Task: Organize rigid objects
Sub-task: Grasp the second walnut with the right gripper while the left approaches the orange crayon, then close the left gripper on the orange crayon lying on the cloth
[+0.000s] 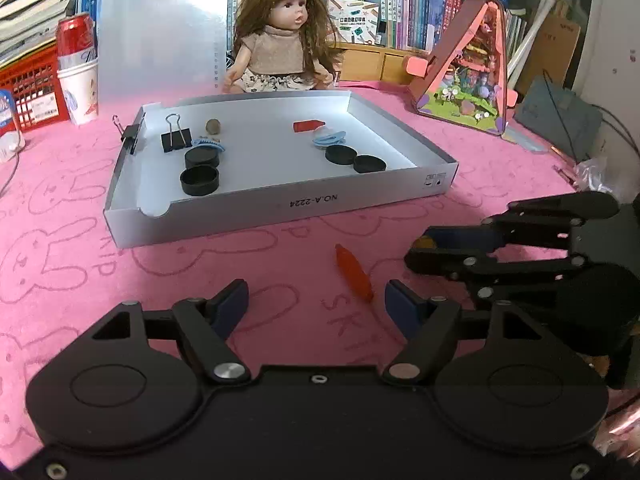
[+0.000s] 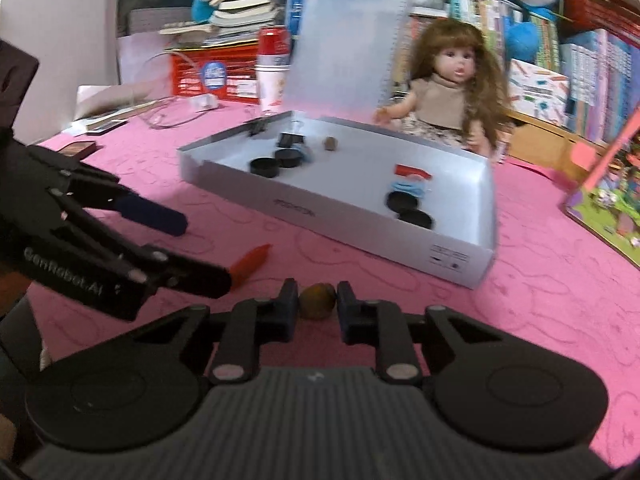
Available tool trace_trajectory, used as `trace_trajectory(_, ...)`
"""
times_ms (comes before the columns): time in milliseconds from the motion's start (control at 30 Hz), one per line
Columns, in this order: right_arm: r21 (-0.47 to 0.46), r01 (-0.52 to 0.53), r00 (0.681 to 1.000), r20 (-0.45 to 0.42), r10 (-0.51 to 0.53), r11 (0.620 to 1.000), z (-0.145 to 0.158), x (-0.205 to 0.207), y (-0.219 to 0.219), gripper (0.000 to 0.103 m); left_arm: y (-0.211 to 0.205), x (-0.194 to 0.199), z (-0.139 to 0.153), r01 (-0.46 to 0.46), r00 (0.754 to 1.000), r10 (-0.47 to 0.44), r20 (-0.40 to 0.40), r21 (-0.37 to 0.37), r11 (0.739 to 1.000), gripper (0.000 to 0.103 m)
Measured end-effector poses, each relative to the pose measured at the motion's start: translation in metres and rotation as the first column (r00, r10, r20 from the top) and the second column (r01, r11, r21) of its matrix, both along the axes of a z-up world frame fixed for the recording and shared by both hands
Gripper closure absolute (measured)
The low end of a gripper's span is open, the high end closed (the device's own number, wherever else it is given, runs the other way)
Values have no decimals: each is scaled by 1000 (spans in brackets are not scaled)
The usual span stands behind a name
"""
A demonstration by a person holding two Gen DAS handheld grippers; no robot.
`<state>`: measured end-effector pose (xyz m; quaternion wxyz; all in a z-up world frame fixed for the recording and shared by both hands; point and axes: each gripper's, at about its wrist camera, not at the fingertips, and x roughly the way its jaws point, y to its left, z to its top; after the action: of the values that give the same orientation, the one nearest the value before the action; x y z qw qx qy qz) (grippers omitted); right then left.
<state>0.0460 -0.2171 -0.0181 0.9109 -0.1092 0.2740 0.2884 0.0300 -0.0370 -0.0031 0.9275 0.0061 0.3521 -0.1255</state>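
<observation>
A shallow white box (image 1: 248,212) (image 2: 336,216) lies open on the pink cloth. It holds black round caps (image 1: 199,179), a binder clip (image 1: 176,138), blue hair clips (image 1: 329,139), a red piece (image 1: 307,125) and a brown nut (image 1: 213,126). An orange-red clip (image 1: 354,271) (image 2: 251,263) lies on the cloth in front of the box. My left gripper (image 1: 316,298) (image 2: 202,250) is open and empty, just short of that clip. My right gripper (image 2: 317,304) (image 1: 416,248) is shut on a second brown nut (image 2: 317,301) (image 1: 425,243) close to the cloth.
A doll (image 1: 282,36) sits behind the box. A red can in stacked cups (image 1: 78,68) and a red basket (image 1: 30,80) stand at the left. A pink toy house (image 1: 468,68) stands at the right. Bookshelves fill the back.
</observation>
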Motion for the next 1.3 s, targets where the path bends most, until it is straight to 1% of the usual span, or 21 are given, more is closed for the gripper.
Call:
trace_trajectory(100,4,5,1000,1,-5,1000,-1,0,-1,78,-4,2,-2,-35,999,34,19,67,997,29)
trace_trajectory(300,20,14,1000,-2,-14,1000,-4,2,2,77,12,4,-2,-95,995,95,11,93,991,29)
trace_trajectory(500,16,26,1000,13,-26,1000,-2,7,5,77,17,7,-2,-131,991,129,19,101,986,29)
trace_trajectory(633,13,39,999,11,-39,999,-1,17,8,77,14,3,1,-105,994,103,20,86,991,29)
trace_trajectory(800,-14,15,1000,14,-15,1000,-3,21,19,77,6,1,-2,-98,995,96,24,121,988,29)
trace_trajectory(933,-23,6,1000,28,-5,1000,-3,16,23,77,4,4,-3,-104,994,101,31,117,988,29)
trace_trajectory(1167,-1,8,1000,27,-8,1000,-2,12,25,75,13,9,-3,-141,990,138,31,109,984,29)
trace_trajectory(1300,15,-24,1000,15,24,1000,-1,8,29,73,17,12,-3,-153,988,150,31,110,982,29)
